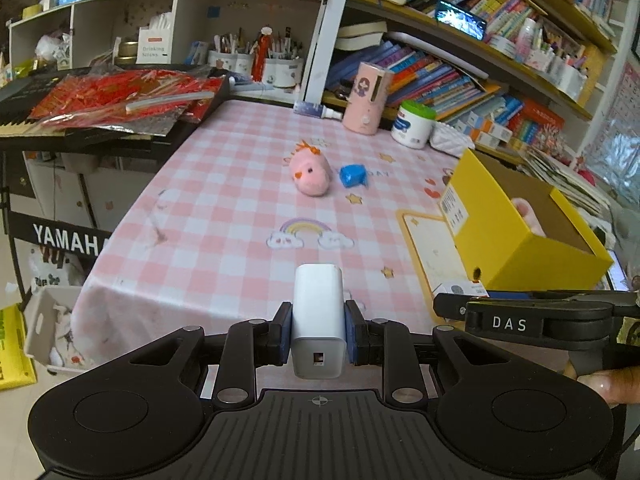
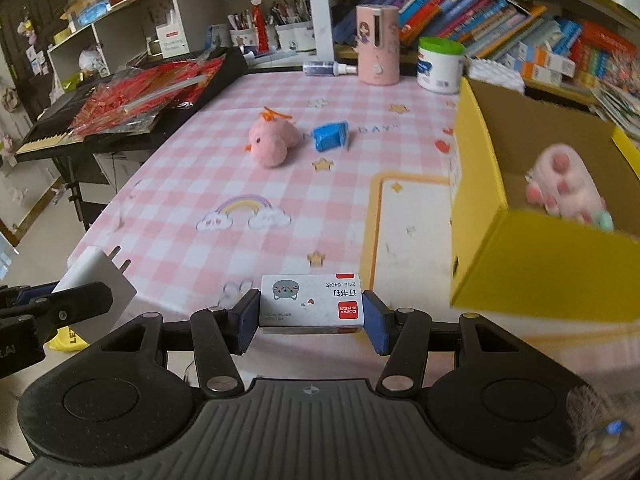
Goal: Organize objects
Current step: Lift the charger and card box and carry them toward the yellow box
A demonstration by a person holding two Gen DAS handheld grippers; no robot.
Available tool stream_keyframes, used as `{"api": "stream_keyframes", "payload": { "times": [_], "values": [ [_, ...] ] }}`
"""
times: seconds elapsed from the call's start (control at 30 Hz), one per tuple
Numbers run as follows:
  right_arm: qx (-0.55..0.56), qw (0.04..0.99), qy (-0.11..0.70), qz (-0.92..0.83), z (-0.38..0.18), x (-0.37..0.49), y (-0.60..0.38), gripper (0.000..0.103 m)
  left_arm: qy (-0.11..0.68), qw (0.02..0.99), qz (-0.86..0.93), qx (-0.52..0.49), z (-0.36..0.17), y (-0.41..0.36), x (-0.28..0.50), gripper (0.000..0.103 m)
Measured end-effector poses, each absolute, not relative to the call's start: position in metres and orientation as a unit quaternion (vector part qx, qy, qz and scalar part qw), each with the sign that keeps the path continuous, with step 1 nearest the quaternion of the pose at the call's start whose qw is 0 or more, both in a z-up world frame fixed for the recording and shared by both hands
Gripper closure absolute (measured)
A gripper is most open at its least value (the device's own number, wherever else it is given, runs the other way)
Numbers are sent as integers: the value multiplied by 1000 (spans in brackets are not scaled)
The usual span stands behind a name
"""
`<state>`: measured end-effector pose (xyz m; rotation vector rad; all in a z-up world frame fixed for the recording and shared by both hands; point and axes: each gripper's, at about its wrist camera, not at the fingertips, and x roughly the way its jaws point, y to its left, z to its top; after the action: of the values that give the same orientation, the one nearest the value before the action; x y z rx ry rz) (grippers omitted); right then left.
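My left gripper (image 1: 318, 330) is shut on a white charger plug (image 1: 319, 316), held above the near edge of the pink checked table (image 1: 224, 208). My right gripper (image 2: 311, 312) is shut on a small white staple box (image 2: 311, 300) with a grey cat print. In the right wrist view the white charger plug (image 2: 96, 276) shows at the far left. A pink plush chick (image 1: 310, 174) and a blue sharpener (image 1: 352, 176) lie mid-table. The yellow cardboard box (image 2: 532, 256) stands at the right, with a pink plush paw (image 2: 564, 184) inside.
A pink humidifier (image 2: 378, 44), a white jar with a green lid (image 2: 440, 66) and a spray bottle (image 2: 328, 68) line the table's far edge. A keyboard (image 1: 80, 120) with red packets flanks the left. Bookshelves (image 1: 460, 76) rise behind. A hand (image 1: 612, 384) holds the right gripper's handle.
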<state>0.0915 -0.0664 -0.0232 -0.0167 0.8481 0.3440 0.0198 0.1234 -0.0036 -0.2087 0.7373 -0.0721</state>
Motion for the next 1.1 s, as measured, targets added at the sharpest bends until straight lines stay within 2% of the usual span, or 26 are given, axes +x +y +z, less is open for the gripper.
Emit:
{"api": "stream_keyframes", "payload": {
  "times": [0.53, 1.1],
  "values": [
    [22, 898, 419, 133, -34, 22, -86, 52, 373, 921, -74, -81, -9, 110, -26, 79],
    [55, 904, 421, 39, -32, -13, -140, 52, 376, 909, -171, -50, -9, 59, -21, 79]
  ]
}}
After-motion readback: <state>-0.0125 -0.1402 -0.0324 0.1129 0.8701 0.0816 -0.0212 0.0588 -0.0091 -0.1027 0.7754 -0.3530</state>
